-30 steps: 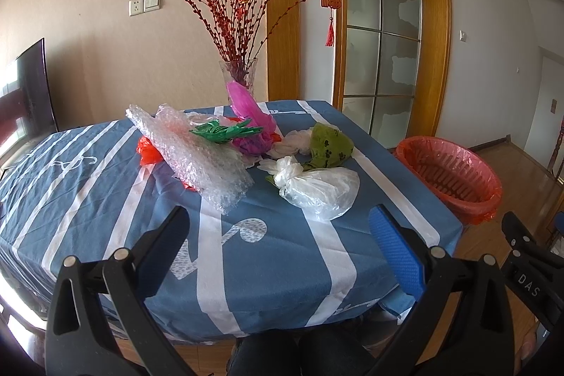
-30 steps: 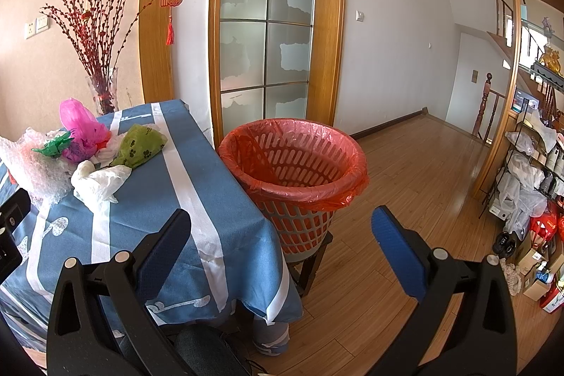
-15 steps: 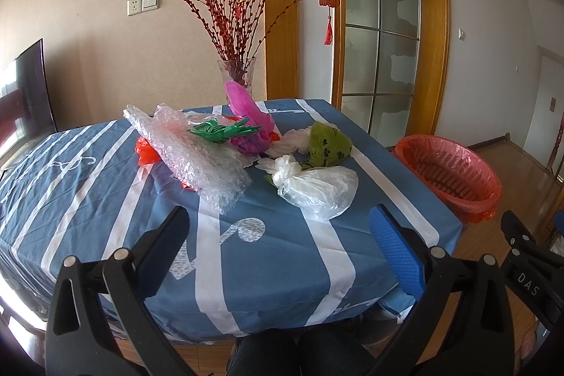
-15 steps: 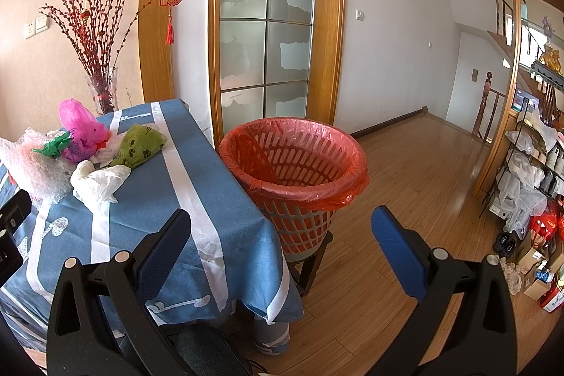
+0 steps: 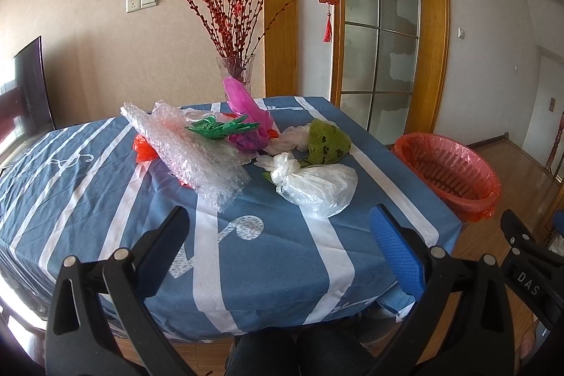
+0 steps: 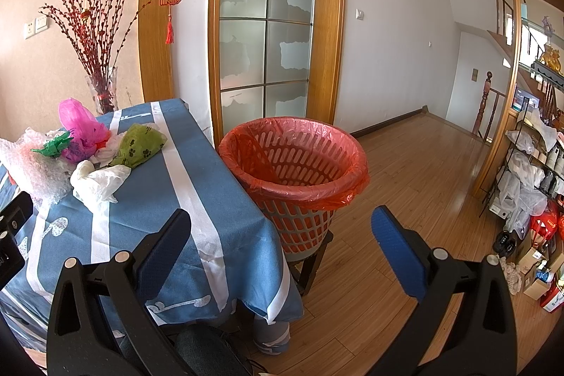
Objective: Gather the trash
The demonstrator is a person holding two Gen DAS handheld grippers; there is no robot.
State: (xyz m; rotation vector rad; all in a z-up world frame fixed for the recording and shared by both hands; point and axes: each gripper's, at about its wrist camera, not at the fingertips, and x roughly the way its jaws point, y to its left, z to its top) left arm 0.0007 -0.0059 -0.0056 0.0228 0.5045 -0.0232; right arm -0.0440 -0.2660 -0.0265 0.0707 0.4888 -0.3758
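Note:
Trash lies in a heap on the blue striped tablecloth (image 5: 88, 199): a bubble-wrap sheet (image 5: 190, 154), a knotted white plastic bag (image 5: 317, 187), a green paw-print bag (image 5: 328, 143), a pink bag (image 5: 246, 115), a green ribbon scrap (image 5: 218, 127) and a red-orange scrap (image 5: 142, 152). My left gripper (image 5: 278, 235) hangs open near the table's front edge, short of the heap, holding nothing. A basket lined with a red bag (image 6: 294, 164) stands on a stool at the table's right end. My right gripper (image 6: 282, 238) is open and empty in front of that basket.
A glass vase of red branches (image 5: 236, 69) stands at the back of the table against the wall. A glazed wooden door (image 6: 266, 23) is behind the basket. Wooden floor (image 6: 416, 171) stretches right toward shelves of bags (image 6: 528, 171). The person's knees (image 5: 299, 355) show below.
Both views have barely shifted; the left gripper's view has tilted slightly. Both grippers stay open and nothing on the table has moved.

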